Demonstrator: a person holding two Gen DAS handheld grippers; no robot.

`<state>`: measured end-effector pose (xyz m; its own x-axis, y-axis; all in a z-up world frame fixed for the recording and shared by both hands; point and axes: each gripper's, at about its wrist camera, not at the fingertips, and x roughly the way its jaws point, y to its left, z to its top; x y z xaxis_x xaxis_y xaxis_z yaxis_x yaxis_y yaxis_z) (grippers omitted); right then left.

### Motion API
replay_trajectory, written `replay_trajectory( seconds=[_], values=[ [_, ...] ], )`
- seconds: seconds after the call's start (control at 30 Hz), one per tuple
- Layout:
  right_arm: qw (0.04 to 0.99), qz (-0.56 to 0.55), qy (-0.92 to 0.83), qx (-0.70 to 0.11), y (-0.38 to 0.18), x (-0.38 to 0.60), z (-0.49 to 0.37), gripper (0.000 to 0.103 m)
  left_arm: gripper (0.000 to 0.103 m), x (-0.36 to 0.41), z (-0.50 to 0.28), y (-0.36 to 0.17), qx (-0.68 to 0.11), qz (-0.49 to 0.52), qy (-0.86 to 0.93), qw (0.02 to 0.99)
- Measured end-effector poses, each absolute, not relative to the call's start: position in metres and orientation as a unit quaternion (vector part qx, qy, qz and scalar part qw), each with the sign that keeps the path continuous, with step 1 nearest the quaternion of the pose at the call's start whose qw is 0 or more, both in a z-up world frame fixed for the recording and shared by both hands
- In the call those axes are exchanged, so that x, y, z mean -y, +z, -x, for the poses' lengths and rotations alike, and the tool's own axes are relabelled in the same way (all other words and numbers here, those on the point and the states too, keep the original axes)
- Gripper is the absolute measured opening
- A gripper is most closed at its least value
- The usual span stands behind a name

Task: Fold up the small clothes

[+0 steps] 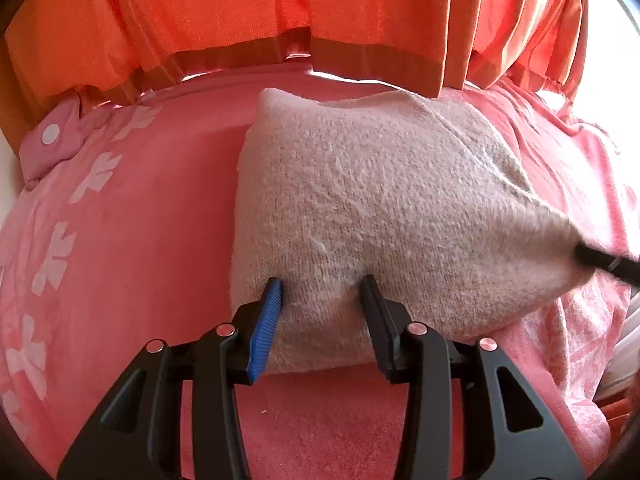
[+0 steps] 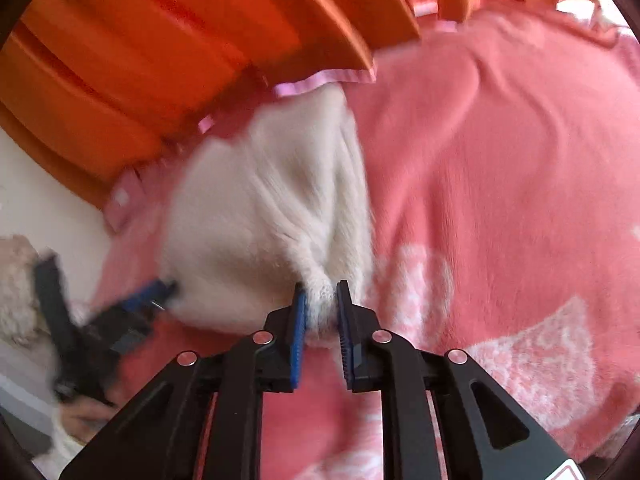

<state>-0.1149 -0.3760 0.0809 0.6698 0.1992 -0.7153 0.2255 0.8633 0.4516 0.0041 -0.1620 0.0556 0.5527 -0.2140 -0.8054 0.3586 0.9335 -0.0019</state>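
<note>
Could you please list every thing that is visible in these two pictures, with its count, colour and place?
knitted garment: one, beige-white, lying on the blanket, gripped at two edges.
blanket: one, pink with white flower pattern, under the garment.
curtains: orange, hanging behind the blanket.
fluffy thing: one, cream, far left in the right wrist view; blurred.
left gripper: black, blue pad, jaws wide around the garment's near edge.
right gripper: black, blue pads, pinching a garment corner.

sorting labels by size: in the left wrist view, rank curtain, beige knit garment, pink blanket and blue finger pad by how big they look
1. pink blanket
2. curtain, close to the blanket, unsure
3. beige knit garment
4. blue finger pad, smallest, though nearest the camera
</note>
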Motion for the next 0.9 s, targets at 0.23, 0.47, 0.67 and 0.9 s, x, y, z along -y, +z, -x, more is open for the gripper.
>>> replay_trajectory(
  seconds=[0.23,0.47,0.67,0.9],
  values=[
    [0.880,-0.171,-0.014,-0.443,0.076,0.337,0.067,0.009,0.040,0.164,-0.004,0.056,-0.444,-0.082,-0.159,0.878],
    [0.873,-0.194,-0.008,-0.447,0.076,0.339,0.070,0.005,0.041,0.164,-0.006,0.055,-0.444,-0.078,-0.162,0.878],
    [0.849,-0.165,-0.015,-0.502,0.039,0.333,0.061,0.002,0.041,0.165,-0.005,0.055,-0.444,-0.079,-0.160,0.878],
    [0.865,-0.189,-0.038,-0.463,0.077,0.347,0.085,0.029,0.050,0.154,-0.005,0.061,-0.454,-0.054,-0.170,0.873]
  ],
)
